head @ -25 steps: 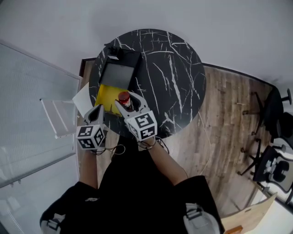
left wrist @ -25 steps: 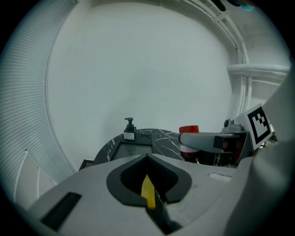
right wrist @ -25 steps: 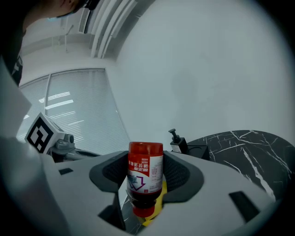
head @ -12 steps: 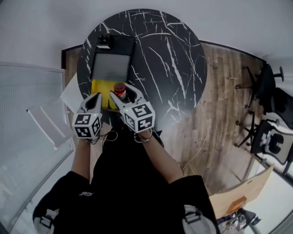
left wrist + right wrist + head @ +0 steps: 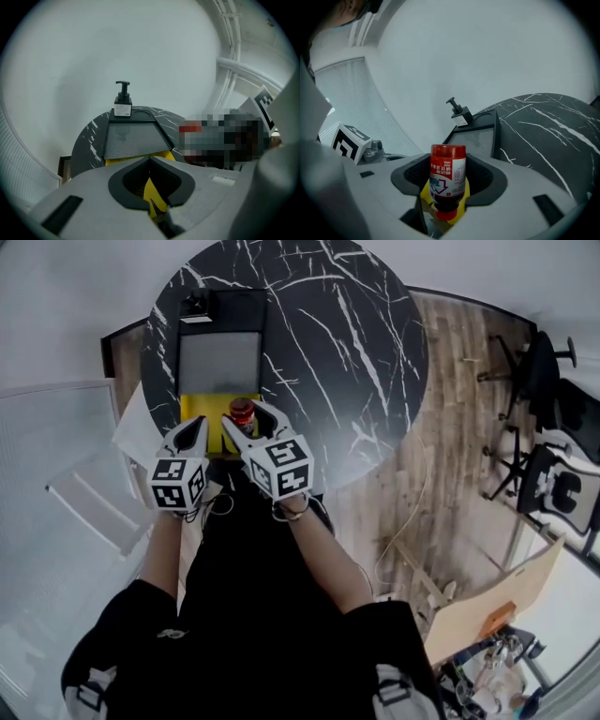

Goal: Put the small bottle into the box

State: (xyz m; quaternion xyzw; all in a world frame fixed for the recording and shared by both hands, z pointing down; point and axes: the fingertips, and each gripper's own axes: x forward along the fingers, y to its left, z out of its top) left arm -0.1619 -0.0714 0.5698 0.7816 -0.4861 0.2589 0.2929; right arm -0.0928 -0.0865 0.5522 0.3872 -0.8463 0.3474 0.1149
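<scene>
Right gripper [image 5: 246,424] is pinching a small dark bottle with a red cap and red-and-white label [image 5: 447,180], holding it upright over the open yellow box with a grey-lined black lid [image 5: 204,418] on a round black marble table [image 5: 356,352]. Left gripper [image 5: 194,430] is hovering at the box's left edge, its jaws pressed together.

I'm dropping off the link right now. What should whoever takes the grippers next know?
Left gripper: jaws shut on a yellow edge of the box, apparently steadying it.
Right gripper: shut on the small bottle, cap up, over the box's yellow compartment at the near edge of the table.
Done: bottle gripped and held at the open box.
Left: lower it into the yellow compartment, open the right jaws, pull clear.
</scene>
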